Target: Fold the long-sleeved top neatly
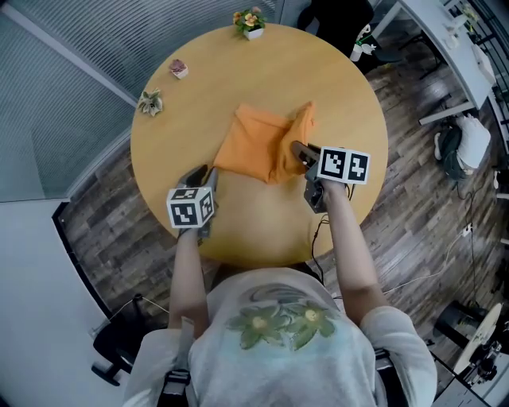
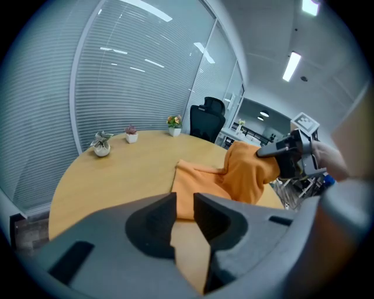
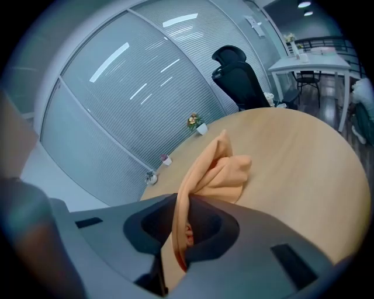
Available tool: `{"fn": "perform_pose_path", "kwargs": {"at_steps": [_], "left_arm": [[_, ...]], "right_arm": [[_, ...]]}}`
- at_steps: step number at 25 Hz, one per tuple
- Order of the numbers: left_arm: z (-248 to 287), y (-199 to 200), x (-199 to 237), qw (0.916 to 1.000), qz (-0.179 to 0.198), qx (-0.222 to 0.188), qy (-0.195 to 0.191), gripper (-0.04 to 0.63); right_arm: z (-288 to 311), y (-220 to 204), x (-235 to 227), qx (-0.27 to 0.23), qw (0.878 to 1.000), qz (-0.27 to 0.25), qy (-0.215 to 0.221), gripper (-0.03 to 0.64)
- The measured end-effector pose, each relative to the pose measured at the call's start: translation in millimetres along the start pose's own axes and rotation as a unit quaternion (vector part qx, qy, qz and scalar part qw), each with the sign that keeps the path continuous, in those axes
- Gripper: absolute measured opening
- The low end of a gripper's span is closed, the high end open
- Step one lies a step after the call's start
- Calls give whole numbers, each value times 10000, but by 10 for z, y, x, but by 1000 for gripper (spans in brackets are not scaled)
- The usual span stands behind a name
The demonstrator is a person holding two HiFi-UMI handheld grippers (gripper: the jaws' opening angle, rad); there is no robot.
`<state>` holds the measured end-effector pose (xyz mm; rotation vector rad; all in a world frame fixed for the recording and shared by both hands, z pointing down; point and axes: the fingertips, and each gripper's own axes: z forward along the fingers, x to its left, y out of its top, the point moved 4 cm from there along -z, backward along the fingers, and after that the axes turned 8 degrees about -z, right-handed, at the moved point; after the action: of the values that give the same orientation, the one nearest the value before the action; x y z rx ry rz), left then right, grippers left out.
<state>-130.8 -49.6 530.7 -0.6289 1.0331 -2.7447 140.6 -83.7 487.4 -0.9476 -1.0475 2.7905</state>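
Observation:
An orange long-sleeved top [image 1: 254,143] lies partly folded in the middle of a round wooden table [image 1: 191,119]. My right gripper [image 1: 298,151] is shut on the top's right edge and holds that fold lifted off the table. In the right gripper view the cloth [image 3: 219,169] runs up from between the jaws of this gripper [image 3: 181,216]. My left gripper [image 1: 199,173] rests by the top's near left corner. Its jaws [image 2: 184,201] stand a narrow gap apart with nothing between them; the cloth [image 2: 204,181] lies just beyond the tips. The left gripper view also shows the right gripper [image 2: 274,150] with the raised fold.
A flower pot [image 1: 251,22], a small pot [image 1: 178,69] and a pale ornament [image 1: 149,102] stand along the table's far left rim. A black office chair [image 1: 338,20] sits behind the table. A glass wall with blinds [image 1: 71,87] is at the left. A cable [image 1: 318,230] hangs at the near edge.

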Motion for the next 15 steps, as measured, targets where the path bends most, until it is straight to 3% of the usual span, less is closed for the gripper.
{"fn": "perform_pose_path", "kwargs": {"at_steps": [8,15], "left_arm": [[-42,91,303,10000,37,-24,-80,92],[-55,104,573,9998,118,94,-149,92]], "right_arm": [[745,29,597,140,9998,-11,-107,61],[1504,114,930,178,9989,338,-256,61]]}}
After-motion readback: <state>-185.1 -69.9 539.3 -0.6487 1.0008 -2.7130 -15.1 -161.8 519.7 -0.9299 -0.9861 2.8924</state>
